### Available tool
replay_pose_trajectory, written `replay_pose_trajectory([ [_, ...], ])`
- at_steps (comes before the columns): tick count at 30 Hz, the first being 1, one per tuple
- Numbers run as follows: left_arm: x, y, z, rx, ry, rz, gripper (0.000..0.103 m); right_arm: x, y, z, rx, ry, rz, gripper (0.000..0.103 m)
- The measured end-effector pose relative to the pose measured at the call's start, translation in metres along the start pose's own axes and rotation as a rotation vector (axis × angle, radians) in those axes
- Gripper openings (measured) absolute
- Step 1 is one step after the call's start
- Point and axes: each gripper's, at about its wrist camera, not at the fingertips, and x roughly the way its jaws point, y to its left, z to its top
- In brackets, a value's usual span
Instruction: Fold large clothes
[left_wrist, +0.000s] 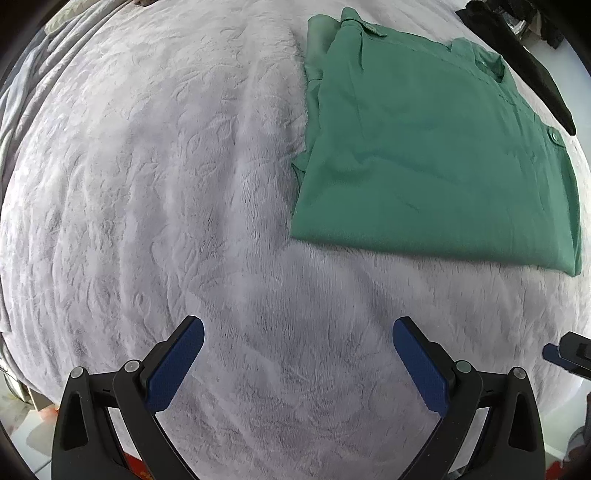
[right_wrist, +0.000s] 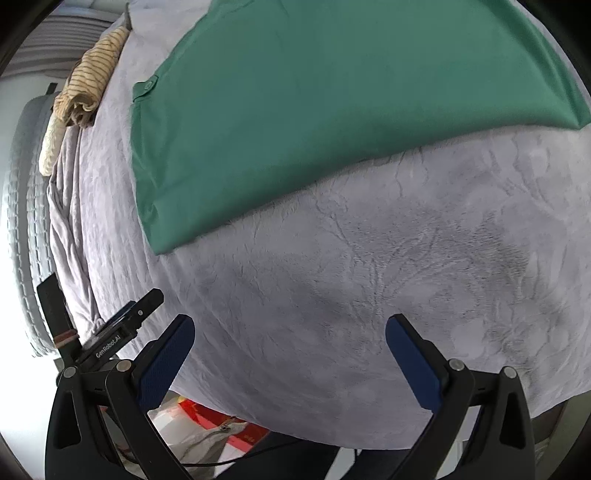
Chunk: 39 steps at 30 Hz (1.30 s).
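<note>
The green shirt (left_wrist: 436, 147) lies flat on the grey bed blanket (left_wrist: 166, 184), already folded into a neat rectangle with collar and cuff tucked. Both the left claw (left_wrist: 298, 365) and right claw (right_wrist: 290, 360) hang released and empty over bare blanket just short of its near edge. This fold looks finished or one halving short; a further fold would call for pinching the near corners.

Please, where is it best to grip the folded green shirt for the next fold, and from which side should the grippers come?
Probably the near folded edge of the green shirt, at its two near corners. That edge lies flat on the grey blanket, facing both the open left gripper and the open right gripper, so come from the near side, low, sliding one finger under.
</note>
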Motion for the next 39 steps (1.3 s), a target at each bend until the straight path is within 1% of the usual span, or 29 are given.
replay_pose_trajectory([
  [3, 0.004, 0.004, 0.005, -0.004, 0.000, -0.010, 0.102, 0.008, 0.002, 0.005, 0.027, 0.019, 0.043, 0.103],
  [7, 0.006, 0.018, 0.016, -0.028, -0.017, -0.042, 0.102, 0.021, 0.007, 0.011, 0.062, 0.028, 0.125, 0.103],
  [11, 0.006, 0.040, 0.027, -0.069, -0.037, -0.073, 0.102, 0.036, 0.015, 0.019, 0.096, 0.029, 0.246, 0.103],
  [13, 0.008, 0.049, 0.032, -0.079, -0.041, -0.074, 0.102, 0.043, 0.020, 0.022, 0.097, 0.026, 0.285, 0.103],
  [17, 0.013, 0.068, 0.044, -0.097, -0.052, -0.093, 0.102, 0.059, 0.030, 0.033, 0.116, 0.016, 0.390, 0.103],
  [20, 0.014, 0.077, 0.055, -0.115, -0.067, -0.138, 0.102, 0.076, 0.037, 0.044, 0.131, 0.004, 0.460, 0.103],
  [24, 0.016, 0.086, 0.071, -0.140, -0.077, -0.210, 0.102, 0.093, 0.043, 0.057, 0.168, -0.020, 0.519, 0.103],
  [28, 0.023, 0.090, 0.082, -0.180, -0.076, -0.261, 0.102, 0.098, 0.044, 0.065, 0.231, -0.074, 0.601, 0.103],
  [31, 0.029, 0.095, 0.088, -0.215, -0.074, -0.324, 0.102, 0.101, 0.043, 0.069, 0.284, -0.081, 0.648, 0.101],
  [32, 0.030, 0.097, 0.092, -0.226, -0.076, -0.350, 0.102, 0.100, 0.044, 0.071, 0.286, -0.075, 0.655, 0.090],
  [33, 0.031, 0.098, 0.096, -0.231, -0.076, -0.364, 0.102, 0.100, 0.046, 0.073, 0.278, -0.069, 0.641, 0.059],
  [34, 0.032, 0.100, 0.101, -0.235, -0.076, -0.382, 0.102, 0.098, 0.049, 0.075, 0.260, -0.066, 0.606, 0.038],
  [35, 0.034, 0.102, 0.106, -0.237, -0.074, -0.396, 0.102, 0.094, 0.054, 0.078, 0.225, -0.071, 0.578, 0.010],
  [37, 0.036, 0.100, 0.117, -0.243, -0.066, -0.434, 0.102, 0.083, 0.062, 0.082, 0.168, -0.090, 0.579, 0.009],
  [38, 0.039, 0.100, 0.122, -0.249, -0.060, -0.462, 0.102, 0.073, 0.068, 0.084, 0.135, -0.106, 0.582, 0.009],
  [39, 0.043, 0.100, 0.130, -0.260, -0.050, -0.509, 0.102, 0.066, 0.071, 0.086, 0.115, -0.114, 0.585, 0.009],
])
